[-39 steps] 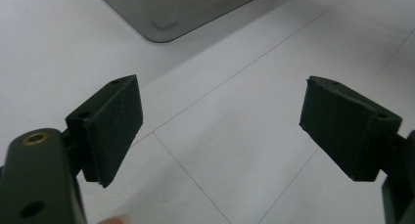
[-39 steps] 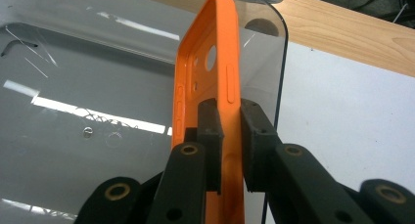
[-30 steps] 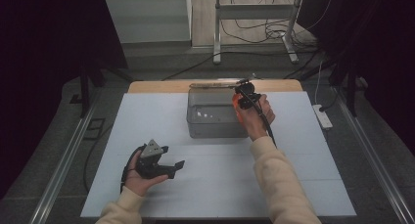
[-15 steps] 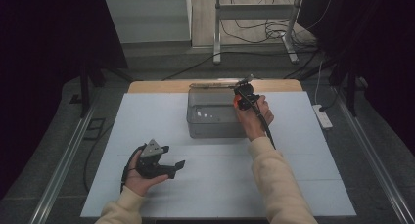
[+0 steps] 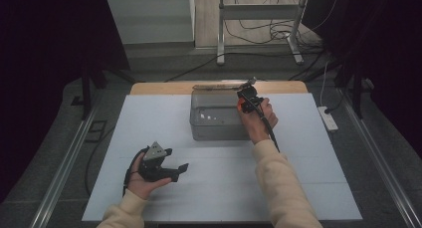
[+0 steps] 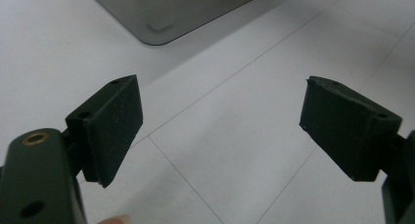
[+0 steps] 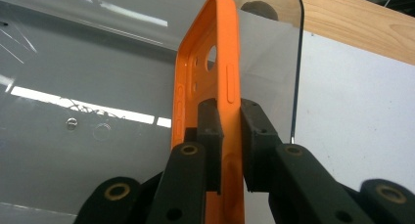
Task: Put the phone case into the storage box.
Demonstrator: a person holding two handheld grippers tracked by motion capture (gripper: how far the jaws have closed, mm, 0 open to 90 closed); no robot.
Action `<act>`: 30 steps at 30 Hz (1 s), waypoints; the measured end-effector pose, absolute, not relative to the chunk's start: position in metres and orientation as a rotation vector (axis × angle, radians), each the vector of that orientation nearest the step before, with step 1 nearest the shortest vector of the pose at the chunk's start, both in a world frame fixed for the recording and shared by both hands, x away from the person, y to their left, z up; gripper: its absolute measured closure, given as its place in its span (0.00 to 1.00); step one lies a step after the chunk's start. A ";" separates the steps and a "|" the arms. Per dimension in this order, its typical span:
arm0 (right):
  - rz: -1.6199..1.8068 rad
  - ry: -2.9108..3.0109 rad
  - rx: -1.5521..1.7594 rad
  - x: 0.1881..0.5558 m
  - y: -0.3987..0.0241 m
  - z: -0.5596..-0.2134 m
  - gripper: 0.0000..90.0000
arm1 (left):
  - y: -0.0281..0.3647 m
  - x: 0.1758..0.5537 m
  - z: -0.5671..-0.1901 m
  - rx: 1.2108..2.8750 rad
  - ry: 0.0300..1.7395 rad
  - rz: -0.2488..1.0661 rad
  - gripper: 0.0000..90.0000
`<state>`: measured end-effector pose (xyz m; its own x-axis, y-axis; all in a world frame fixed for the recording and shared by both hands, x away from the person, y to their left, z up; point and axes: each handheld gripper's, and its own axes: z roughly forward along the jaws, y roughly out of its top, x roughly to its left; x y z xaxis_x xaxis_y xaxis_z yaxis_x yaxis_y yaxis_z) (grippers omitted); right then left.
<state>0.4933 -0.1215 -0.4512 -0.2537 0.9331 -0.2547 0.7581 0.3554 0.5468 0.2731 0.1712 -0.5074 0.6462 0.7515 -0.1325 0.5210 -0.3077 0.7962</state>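
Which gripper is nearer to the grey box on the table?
Right. The right gripper holds an orange phone case over the grey box; the left gripper rests open on the table, well short of it.

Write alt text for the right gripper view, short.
The right gripper is shut on the side wall of an orange phone case, holding it on edge above a grey metal tray. Beyond lie the white table and a wooden strip.

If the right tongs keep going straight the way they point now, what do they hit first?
Probably the grey box: the right tongs, shut on the orange phone case, point at its glossy top, so the case's far end likely touches first. Depth is unclear.
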 end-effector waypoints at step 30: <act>0.409 2.108 1.467 0.494 -0.122 -0.453 0.88 | 0.171 0.273 -0.508 1.986 0.993 0.329 0.18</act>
<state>0.4939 -0.1216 -0.4533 -0.2662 0.9302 -0.2525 0.7684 0.3630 0.5271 0.2731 0.1709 -0.5080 0.6473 0.7501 -0.1353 0.5214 -0.3063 0.7964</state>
